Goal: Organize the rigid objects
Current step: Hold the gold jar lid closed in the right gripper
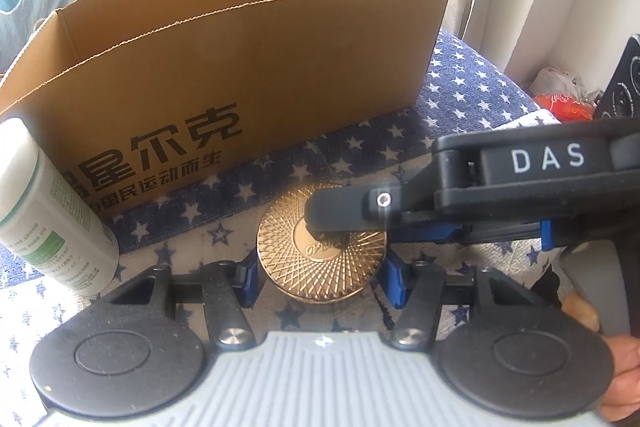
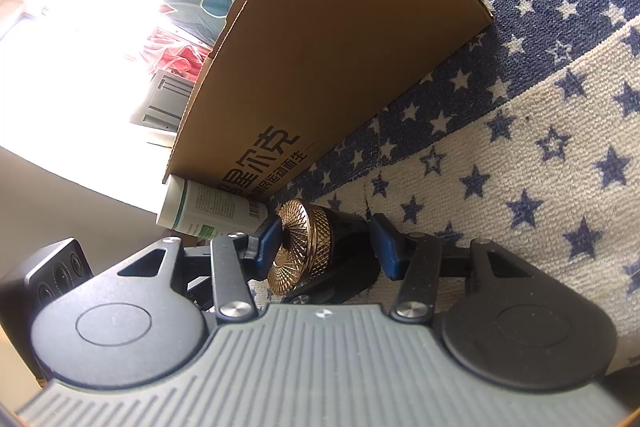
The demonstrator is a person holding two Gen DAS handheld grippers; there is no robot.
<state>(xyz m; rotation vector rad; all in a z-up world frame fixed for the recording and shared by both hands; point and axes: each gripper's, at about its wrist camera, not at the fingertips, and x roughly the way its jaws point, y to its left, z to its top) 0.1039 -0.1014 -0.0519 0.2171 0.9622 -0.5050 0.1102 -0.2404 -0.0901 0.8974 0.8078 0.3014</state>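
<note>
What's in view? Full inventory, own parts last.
cardboard box: 1, brown with black print, open top, at the back on the cloth
white bottle: 1, white with green label, left, in front of the box
gold lid: 1, gold, patterned, round, centre, in front of the box
star cloth: 1, blue and cream, under everything
plastic bag: 1, red, far right, beyond the cloth
left gripper: 1, black with blue pads, flanking the lid
right gripper: 1, black and blue, one finger on the lid's top
hand: 1, lower right
</note>
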